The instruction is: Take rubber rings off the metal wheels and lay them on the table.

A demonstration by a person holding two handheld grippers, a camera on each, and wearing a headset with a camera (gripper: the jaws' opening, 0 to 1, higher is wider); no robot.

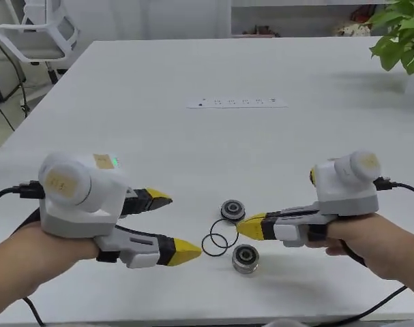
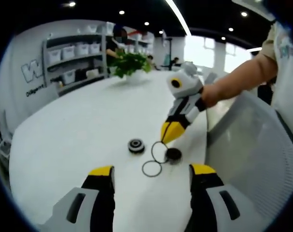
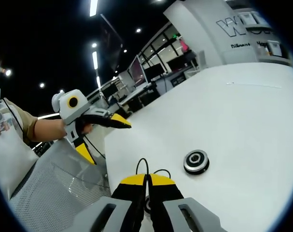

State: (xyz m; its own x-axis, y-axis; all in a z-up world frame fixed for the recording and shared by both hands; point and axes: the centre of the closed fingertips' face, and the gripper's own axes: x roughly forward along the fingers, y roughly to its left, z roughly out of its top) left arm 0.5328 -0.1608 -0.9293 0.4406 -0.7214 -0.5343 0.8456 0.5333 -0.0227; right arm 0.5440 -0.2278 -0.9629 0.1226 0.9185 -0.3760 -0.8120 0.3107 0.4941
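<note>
Two metal wheels lie near the front of the white table (image 1: 193,150): one (image 1: 232,210) farther back, one (image 1: 245,259) nearer me. My right gripper (image 1: 242,227) points between them, shut on a black rubber ring (image 1: 224,227) that loops from its tip to the table. A second ring (image 1: 214,243) lies flat beside it. The left gripper view shows the held ring (image 2: 157,152) reaching to the near wheel (image 2: 173,154). My left gripper (image 1: 171,226) stands open just left of the rings, holding nothing. In the right gripper view the far wheel (image 3: 196,161) lies right of the shut jaws.
A flush socket panel (image 1: 237,103) sits mid-table. A green plant (image 1: 401,37) stands at the far right corner and a white chair (image 1: 46,30) beyond the far left edge. The table's front edge runs just below the grippers, where cables trail off.
</note>
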